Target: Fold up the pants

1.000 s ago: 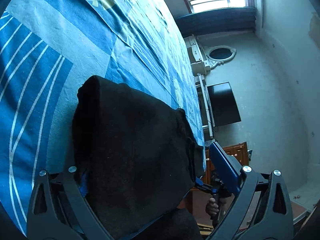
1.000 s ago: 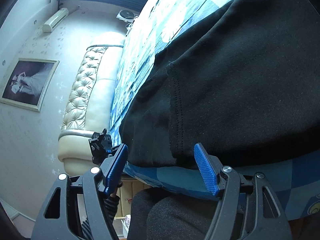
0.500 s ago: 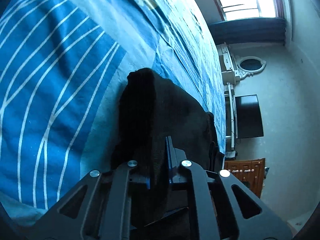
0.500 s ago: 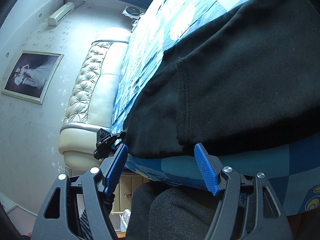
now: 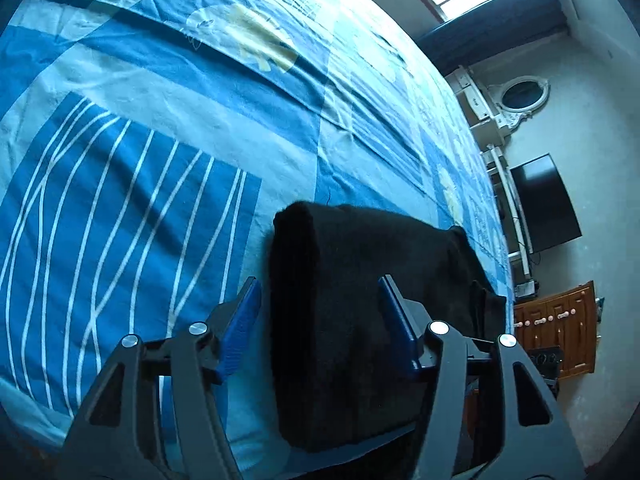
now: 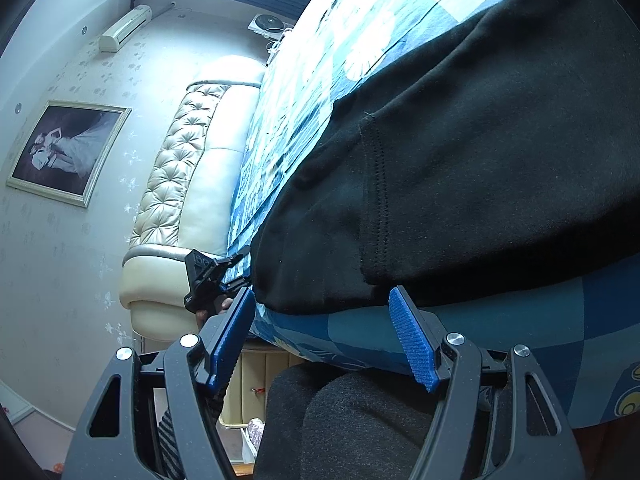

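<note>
Left wrist view: my left gripper (image 5: 318, 308) shows two blue pads (image 5: 240, 330), spread apart after just opening. One folded bundle of black pants (image 5: 352, 320) lies between them on the blue bedspread (image 5: 140, 152); the left pad stands clear of the cloth, and I cannot tell whether the right one touches. On the wall at right hang one dark screen (image 5: 546, 204) and one oval mirror (image 5: 524, 96).

From the right wrist, one framed picture (image 6: 66, 152), one padded headboard (image 6: 188, 168), then my right gripper (image 6: 322, 330), two pads spread and empty just below the pants' (image 6: 480, 160) near edge.
</note>
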A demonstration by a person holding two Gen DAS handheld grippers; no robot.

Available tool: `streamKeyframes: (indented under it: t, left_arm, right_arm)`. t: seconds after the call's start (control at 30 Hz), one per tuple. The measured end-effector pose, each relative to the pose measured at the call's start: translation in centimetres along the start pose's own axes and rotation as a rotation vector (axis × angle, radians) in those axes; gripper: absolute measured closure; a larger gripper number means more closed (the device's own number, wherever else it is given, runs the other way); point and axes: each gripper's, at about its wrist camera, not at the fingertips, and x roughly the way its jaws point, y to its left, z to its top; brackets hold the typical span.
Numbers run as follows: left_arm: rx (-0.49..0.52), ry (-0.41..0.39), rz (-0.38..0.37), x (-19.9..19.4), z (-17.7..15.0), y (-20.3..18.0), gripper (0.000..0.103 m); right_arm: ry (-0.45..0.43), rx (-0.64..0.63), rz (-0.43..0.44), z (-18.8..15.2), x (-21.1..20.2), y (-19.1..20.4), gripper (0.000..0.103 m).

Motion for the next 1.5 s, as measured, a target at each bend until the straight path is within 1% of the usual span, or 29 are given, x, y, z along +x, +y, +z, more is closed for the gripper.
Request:
streamKeyframes:
  t: [0.07,0.1,0.17,0.23,0.33,0.37,0.43,0.5,0.53,0.63,0.7,0.73,0.83,0.87,0.9,0.93,0.97,1.03,1.1,1.13,1.17,1.2,1.23,1.27,1.37,1.43,1.5]
  left_arm:
    - [0.032,-0.016,-0.035,-0.2,1.0,-0.2,0.032]
    - [0.050,-0.015,-0.042,-0.1,1.7,-0.2,0.031]
    - [0.073,-0.004,-0.044,0.6,3.2,-0.3,0.024]
    - [0.091,0.020,-0.037,1.9,4.5,-0.3,0.023]
    - [0.132,0.102,-0.046,4.2,5.8,-0.4,0.023]
    - [0.160,0.129,-0.047,4.8,5.7,-0.7,0.019]
    - [0.231,0.161,-0.054,5.4,5.4,-1.3,0.016]
    - [0.247,0.180,-0.076,5.5,4.9,-1.2,0.016]
    - [0.243,0.183,-0.099,5.3,4.6,-1.1,0.016]
    - [0.208,0.222,-0.207,5.1,3.0,-0.8,0.016]
    - [0.209,0.237,-0.248,4.8,1.8,-0.9,0.017]
    - [0.194,0.235,-0.268,4.7,1.4,-0.8,0.017]
    - [0.080,0.255,-0.383,4.8,0.2,-0.4,0.018]
    - [0.061,0.267,-0.401,5.0,-0.4,-0.4,0.021]
    - [0.063,0.284,-0.379,5.3,-1.1,-0.7,0.023]
    - [0.087,0.286,-0.320,5.4,-1.7,-1.3,0.030]
    - [0.104,0.271,-0.263,5.2,-2.0,-1.7,0.038]
    - [0.056,0.251,-0.244,4.9,-1.9,-1.6,0.038]
    - [0.000,0.253,-0.215,5.3,-1.8,-1.0,0.050]
    - [-0.017,0.251,-0.194,5.4,-1.8,-0.9,0.058]
    - [-0.030,0.249,-0.178,5.5,-1.9,-0.9,0.064]
    - [-0.043,0.248,-0.171,5.5,-2.0,-1.0,0.068]
    - [-0.055,0.251,-0.166,5.5,-2.1,-1.2,0.076]
    - [-0.058,0.249,-0.148,5.4,-2.2,-1.6,0.081]
    - [0.000,0.219,-0.061,4.1,-2.0,-4.0,0.086]
    - [0.051,0.198,0.003,3.2,-1.9,-6.2,0.087]
    - [0.083,0.169,0.019,2.2,-1.8,-8.3,0.088]
  right_arm:
    - [0.002,0.002,0.003,0.0,0.1,0.1,0.034]
    - [0.003,0.006,0.004,0.0,0.2,0.0,0.034]
    - [0.006,0.013,0.002,0.0,0.4,-0.1,0.034]
    - [0.011,0.023,-0.005,-0.1,0.5,-0.3,0.034]
    - [0.017,0.042,-0.016,-0.1,0.6,-0.6,0.034]
    - [0.017,0.051,-0.014,-0.1,0.6,-0.7,0.034]
    - [0.015,0.075,-0.003,-0.1,0.6,-0.9,0.034]
    - [0.015,0.093,0.013,-0.1,0.7,-1.0,0.034]
    - [0.017,0.099,0.019,-0.1,0.8,-1.0,0.034]
    - [0.025,0.088,0.019,-0.2,1.0,-0.7,0.034]
    - [0.032,0.087,0.020,-0.3,1.3,-0.5,0.034]
    - [0.036,0.090,0.024,-0.4,1.4,-0.5,0.034]
    - [0.042,0.084,0.027,-0.8,1.5,-0.1,0.034]
    - [0.044,0.081,0.030,-0.9,1.5,0.0,0.034]
    - [0.044,0.081,0.032,-1.0,1.5,0.2,0.034]
    - [0.044,0.079,0.036,-1.1,1.4,0.3,0.034]
    - [0.046,0.075,0.039,-1.1,1.4,0.4,0.034]
    - [0.049,0.065,0.037,-1.1,1.5,0.7,0.034]
    - [0.053,0.067,0.038,-1.1,1.6,0.7,0.034]
    - [0.053,0.068,0.040,-1.1,1.6,0.7,0.034]
    - [0.053,0.067,0.042,-1.1,1.6,0.7,0.034]
    - [0.052,0.062,0.042,-1.0,1.6,0.8,0.034]
    - [0.051,0.053,0.040,-1.0,1.6,0.9,0.034]
    - [0.049,0.046,0.036,-1.0,1.5,1.0,0.034]
    - [0.044,0.029,0.041,-1.0,1.1,1.3,0.034]
    - [0.032,0.023,0.043,-0.8,0.6,1.4,0.034]
    - [0.018,0.010,0.039,-0.6,0.0,1.6,0.034]
